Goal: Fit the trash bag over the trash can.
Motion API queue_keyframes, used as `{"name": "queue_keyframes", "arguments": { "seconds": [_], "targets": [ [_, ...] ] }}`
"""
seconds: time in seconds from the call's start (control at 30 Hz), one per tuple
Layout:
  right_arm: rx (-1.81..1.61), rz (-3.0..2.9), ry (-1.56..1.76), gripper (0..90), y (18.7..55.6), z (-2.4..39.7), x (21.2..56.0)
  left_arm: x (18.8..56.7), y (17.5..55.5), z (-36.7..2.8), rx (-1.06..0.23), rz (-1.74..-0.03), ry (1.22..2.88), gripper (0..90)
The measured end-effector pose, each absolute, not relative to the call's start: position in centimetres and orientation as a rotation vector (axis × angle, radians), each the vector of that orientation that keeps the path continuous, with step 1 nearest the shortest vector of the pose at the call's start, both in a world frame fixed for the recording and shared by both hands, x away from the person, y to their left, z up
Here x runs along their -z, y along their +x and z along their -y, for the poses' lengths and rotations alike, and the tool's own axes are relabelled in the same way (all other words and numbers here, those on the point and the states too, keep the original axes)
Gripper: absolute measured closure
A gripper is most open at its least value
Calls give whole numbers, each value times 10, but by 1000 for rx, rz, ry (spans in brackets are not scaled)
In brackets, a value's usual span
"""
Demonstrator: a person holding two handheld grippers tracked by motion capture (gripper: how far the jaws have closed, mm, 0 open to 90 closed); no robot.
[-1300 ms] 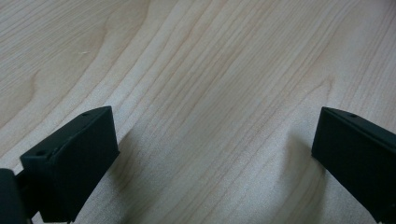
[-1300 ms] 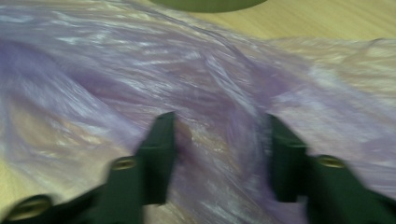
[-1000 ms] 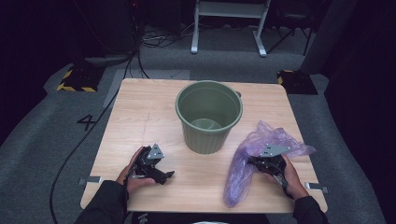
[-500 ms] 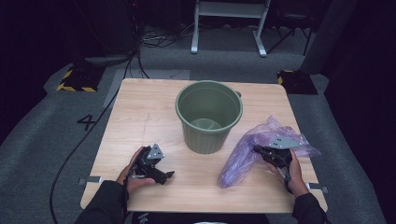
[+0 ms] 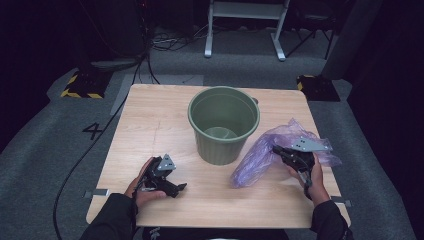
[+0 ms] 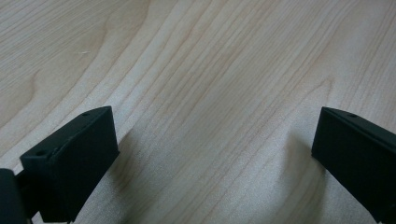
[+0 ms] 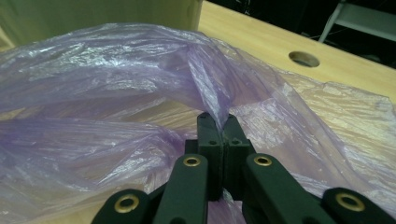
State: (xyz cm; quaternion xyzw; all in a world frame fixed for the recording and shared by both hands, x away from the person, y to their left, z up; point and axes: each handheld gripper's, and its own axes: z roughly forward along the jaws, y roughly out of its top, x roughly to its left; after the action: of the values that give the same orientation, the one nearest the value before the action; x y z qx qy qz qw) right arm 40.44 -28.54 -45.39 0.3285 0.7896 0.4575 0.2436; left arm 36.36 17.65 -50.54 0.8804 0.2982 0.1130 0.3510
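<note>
The right gripper, at the lower right of the high view, is clamped on a fold of the purple bag; its own view shows the jaws pressed together on the film. The bag hangs just right of the green bucket at frame centre, its low end on the table. The left gripper, lower left, rests on the table with jaws wide apart over bare wood.

The high view is dim, its surroundings nearly black, with only the bench evenly lit (soft shadows); the close views are brighter, with glare on the purple bag and blurred edges
</note>
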Motion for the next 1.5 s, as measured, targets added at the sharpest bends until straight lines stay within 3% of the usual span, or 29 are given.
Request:
{"name": "queue_keyframes", "arguments": {
  "seconds": [1.5],
  "targets": [
    [-1494,-1958,701,897,382,291,370,505,373,-168,-292,-769,2281,0]
  ]
}}
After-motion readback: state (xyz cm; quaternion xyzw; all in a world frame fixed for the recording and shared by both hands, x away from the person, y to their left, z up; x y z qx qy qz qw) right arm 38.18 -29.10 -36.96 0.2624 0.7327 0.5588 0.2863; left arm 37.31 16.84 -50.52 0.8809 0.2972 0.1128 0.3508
